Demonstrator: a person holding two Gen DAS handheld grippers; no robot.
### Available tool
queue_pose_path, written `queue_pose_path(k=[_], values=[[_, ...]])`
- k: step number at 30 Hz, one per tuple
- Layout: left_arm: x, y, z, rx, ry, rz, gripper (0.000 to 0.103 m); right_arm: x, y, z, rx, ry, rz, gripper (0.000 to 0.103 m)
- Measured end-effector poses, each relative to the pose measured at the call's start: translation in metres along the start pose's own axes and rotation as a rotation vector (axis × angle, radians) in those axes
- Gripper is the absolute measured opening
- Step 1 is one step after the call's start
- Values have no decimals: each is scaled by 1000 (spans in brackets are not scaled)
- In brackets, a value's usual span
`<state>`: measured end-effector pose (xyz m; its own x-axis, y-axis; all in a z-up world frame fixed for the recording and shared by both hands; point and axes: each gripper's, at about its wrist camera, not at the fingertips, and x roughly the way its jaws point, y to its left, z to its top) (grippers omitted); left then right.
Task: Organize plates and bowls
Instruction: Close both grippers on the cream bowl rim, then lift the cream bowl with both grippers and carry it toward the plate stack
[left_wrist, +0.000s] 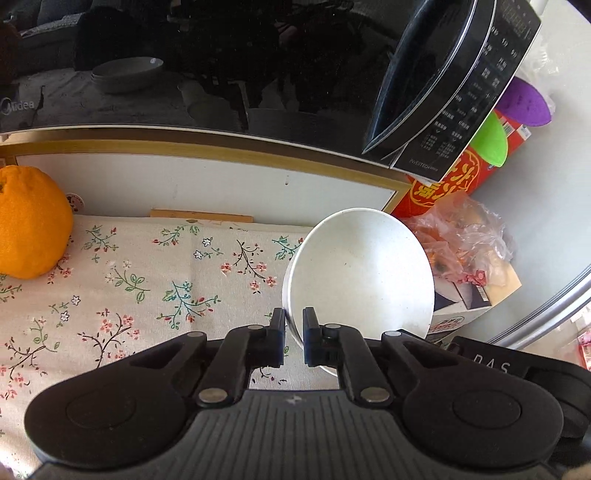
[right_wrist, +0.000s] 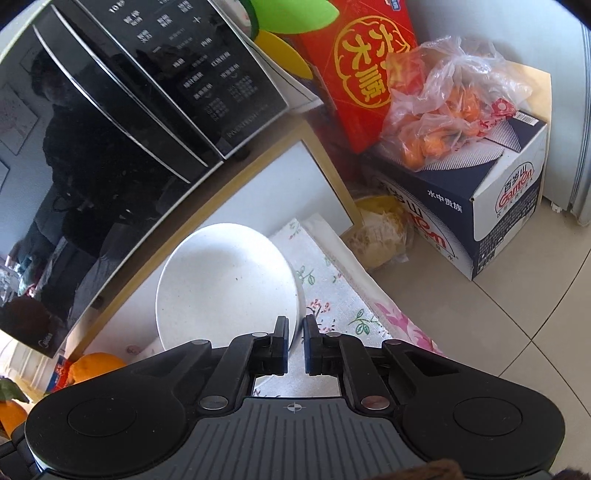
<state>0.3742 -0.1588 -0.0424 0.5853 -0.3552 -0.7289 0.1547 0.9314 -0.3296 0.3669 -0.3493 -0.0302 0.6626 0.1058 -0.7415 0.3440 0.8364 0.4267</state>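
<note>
A white bowl (left_wrist: 362, 273) is held tilted above the floral tablecloth (left_wrist: 147, 280). My left gripper (left_wrist: 294, 325) is shut on its left rim. The same white bowl (right_wrist: 225, 284) shows in the right wrist view, with my right gripper (right_wrist: 296, 332) shut on its right rim. Both grippers hold the one bowl from opposite sides, in front of the black microwave. A stack of grey bowls shows only as a reflection in the microwave door (left_wrist: 125, 74).
A black microwave (left_wrist: 258, 66) stands close behind. An orange (left_wrist: 31, 221) sits on the cloth at left. A red box (right_wrist: 362, 66), a bag of oranges (right_wrist: 443, 103) and a blue-white carton (right_wrist: 480, 206) stand on the floor at right.
</note>
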Motion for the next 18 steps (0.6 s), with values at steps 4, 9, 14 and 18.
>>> queue_pose_path(k=[4, 9, 14, 18], values=[[-23, 1, -8, -10, -22, -2, 8, -26, 11, -6, -50, -15, 25, 9], [-58, 2, -25, -7, -69, -1, 8, -61, 30, -27, -177, -48, 21, 9], [-98, 3, -44, -6, -119, 9, 9, -95, 39, -42, -206, -49, 66, 9], [-134, 9, -56, -12, -161, 28, 9, -125, 54, -58, -255, -68, 113, 9]])
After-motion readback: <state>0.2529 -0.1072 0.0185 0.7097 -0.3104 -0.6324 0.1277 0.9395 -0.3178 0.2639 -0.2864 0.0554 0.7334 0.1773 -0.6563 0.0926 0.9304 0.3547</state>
